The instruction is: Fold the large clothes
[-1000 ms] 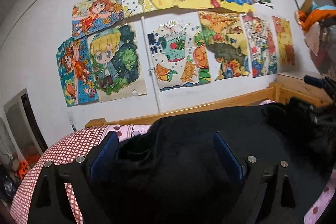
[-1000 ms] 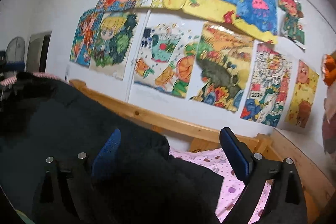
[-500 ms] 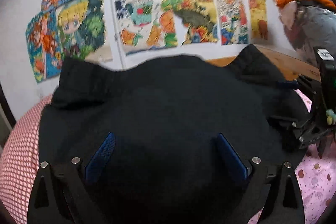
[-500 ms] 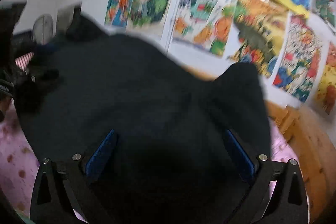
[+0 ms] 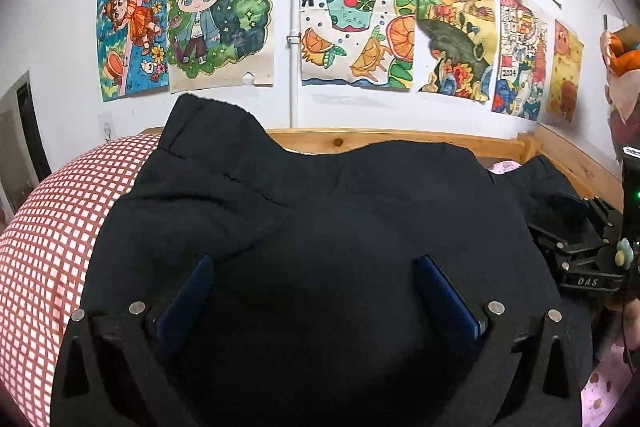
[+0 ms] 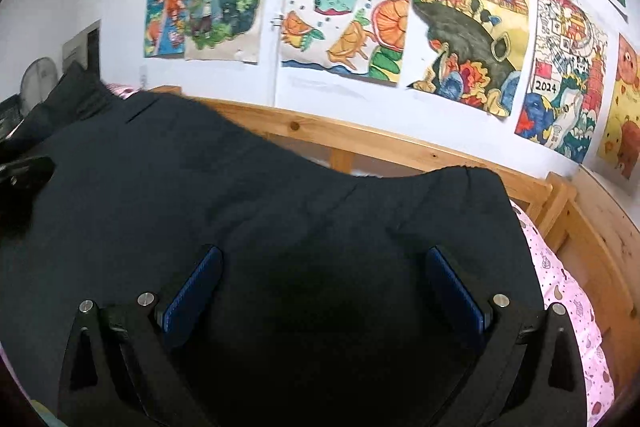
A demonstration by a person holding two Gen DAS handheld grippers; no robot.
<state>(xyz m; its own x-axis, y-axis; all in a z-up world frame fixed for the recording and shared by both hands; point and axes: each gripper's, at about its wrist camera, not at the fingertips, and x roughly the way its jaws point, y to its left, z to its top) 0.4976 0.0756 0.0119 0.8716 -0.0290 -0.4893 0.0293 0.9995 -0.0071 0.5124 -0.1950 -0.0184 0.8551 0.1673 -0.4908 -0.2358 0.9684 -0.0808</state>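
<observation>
The black garment (image 5: 320, 227) lies spread over the bed, filling the centre and lower half of the left wrist view, with its far edge reaching the wooden bed rail (image 5: 400, 139) across the middle of the frame. A second ago that view showed the cloth bunched low and mostly the wall of drawings (image 5: 352, 23); half a second ago the cloth billowed high over the rail. Now it has settled flat, with one corner standing up at centre left against the wall.

The left gripper (image 5: 316, 291) sits at the bottom of its view, blue pads spread wide. Its jaws are opening; the dark cloth lies under and between them, but the pads do not press on it. The red checked cover (image 5: 48, 235) shows at lower left.

In the right wrist view the garment (image 6: 280, 211) likewise covers the centre and left, blurred half a second ago and now lying smooth. The right gripper (image 6: 320, 287) stands wide at the bottom, holding nothing, cloth beneath it. The pink patterned sheet (image 6: 568, 299) shows at lower right. The right gripper also appears at the right edge of the left view (image 5: 580, 247), resting by the garment's edge.
</observation>
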